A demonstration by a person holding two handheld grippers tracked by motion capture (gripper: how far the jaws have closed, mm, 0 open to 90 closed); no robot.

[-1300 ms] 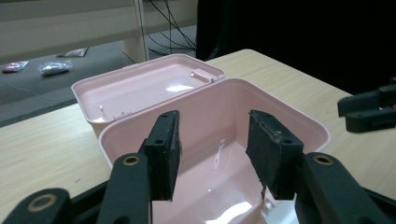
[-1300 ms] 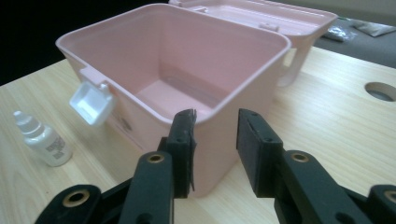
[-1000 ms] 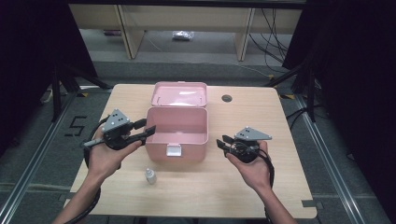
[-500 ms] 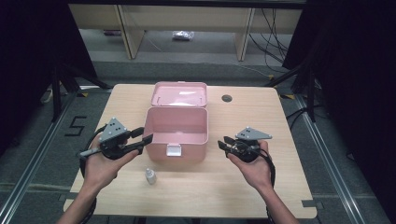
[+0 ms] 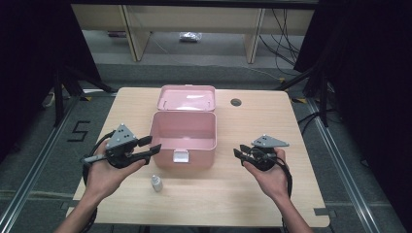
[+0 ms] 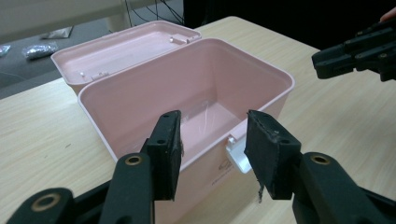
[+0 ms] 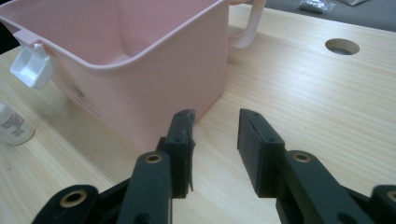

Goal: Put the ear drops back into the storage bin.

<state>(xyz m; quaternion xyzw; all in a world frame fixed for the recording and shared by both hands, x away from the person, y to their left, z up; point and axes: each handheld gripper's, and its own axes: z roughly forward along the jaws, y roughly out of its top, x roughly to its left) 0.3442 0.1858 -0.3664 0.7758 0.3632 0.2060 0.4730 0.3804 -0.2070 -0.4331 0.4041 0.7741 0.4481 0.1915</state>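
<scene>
An open pink box [image 5: 182,145] stands mid-table, its lid [image 5: 187,98] folded back and a white latch [image 5: 180,156] on the front wall. A small clear bottle [image 5: 156,183] stands in front of its left corner. My left gripper [image 5: 154,144] hovers at the box's left front corner, open and holding nothing. In the left gripper view its jaws [image 6: 212,140] frame the box [image 6: 140,107] and latch [image 6: 238,156], with the right gripper [image 6: 320,63] beyond. My right gripper [image 5: 237,155] is right of the box and apart from it, open and empty [image 7: 215,135], facing the box's side wall [image 7: 154,79].
A round cable hole [image 5: 236,102] sits in the tabletop behind and to the right of the box. Bare wood lies along the front edge and at the right side. The bottle [image 7: 13,123] is at the far left in the right gripper view.
My left gripper has sunk slightly toward the near edge, staying beside the box. The right gripper has kept still.
</scene>
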